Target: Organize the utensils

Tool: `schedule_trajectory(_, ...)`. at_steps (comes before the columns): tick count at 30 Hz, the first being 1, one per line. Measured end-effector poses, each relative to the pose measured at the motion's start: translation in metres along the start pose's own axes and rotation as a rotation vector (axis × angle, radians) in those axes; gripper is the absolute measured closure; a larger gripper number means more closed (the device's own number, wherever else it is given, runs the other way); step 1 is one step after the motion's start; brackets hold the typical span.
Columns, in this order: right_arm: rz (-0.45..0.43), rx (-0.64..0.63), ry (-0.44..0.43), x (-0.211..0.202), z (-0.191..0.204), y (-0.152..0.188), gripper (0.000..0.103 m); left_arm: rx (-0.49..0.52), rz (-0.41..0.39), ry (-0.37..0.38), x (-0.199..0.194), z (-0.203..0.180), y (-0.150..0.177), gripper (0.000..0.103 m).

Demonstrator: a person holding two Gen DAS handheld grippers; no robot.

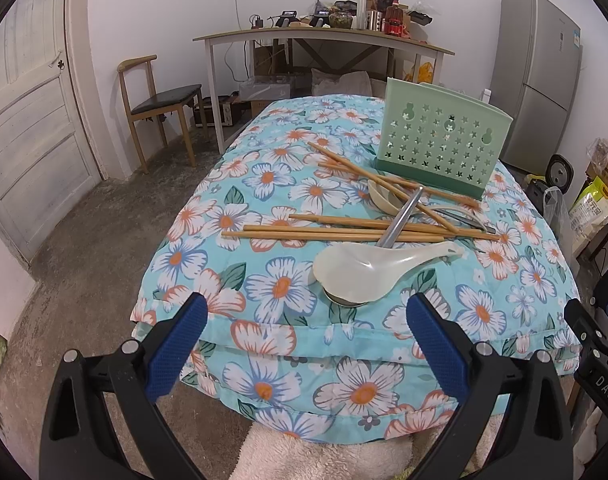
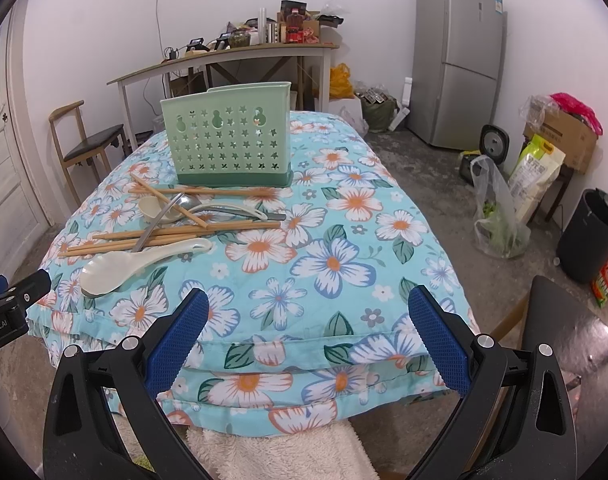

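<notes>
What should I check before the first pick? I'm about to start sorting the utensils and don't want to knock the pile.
1. Left gripper open, holding nothing: ok.
2. Right gripper open, holding nothing: ok.
3. Pale green perforated plastic utensil holder upright on the floral cloth: ok.
4. Holder compartments free: cannot tell, inside is hidden.
5. Large white plastic soup spoon nearest, nothing lying on it: ok.
6. Wooden chopsticks lying separate: not ok, crossed under a metal handle.
</notes>
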State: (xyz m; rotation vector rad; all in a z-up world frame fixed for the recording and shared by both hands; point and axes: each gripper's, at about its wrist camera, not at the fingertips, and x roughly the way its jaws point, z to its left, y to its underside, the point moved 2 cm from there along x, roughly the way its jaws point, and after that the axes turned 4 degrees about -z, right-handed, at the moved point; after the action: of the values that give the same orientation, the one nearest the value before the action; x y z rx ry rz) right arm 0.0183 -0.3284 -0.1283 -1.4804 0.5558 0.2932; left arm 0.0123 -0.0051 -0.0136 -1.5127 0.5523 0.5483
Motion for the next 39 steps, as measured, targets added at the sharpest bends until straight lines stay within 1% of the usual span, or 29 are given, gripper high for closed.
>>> schedule_trajectory(21, 0.001, 0.007, 0.000, -0.001, -0.001, 0.001, 0.008, 0.004, 0.003, 0.001, 0.000, -0.002, 0.000, 0.006)
schedule_trajectory(26, 0.002, 0.015, -0.001, 0.002, -0.003, 0.006, 0.008, 0.010, 0.012, 0.001, 0.007, -0.005, 0.007, 0.006)
schedule_trajectory(39, 0.007, 0.052, -0.020, 0.018, -0.003, 0.002, 0.008, 0.025, 0.044, -0.011, 0.022, -0.004, 0.002, 0.006)
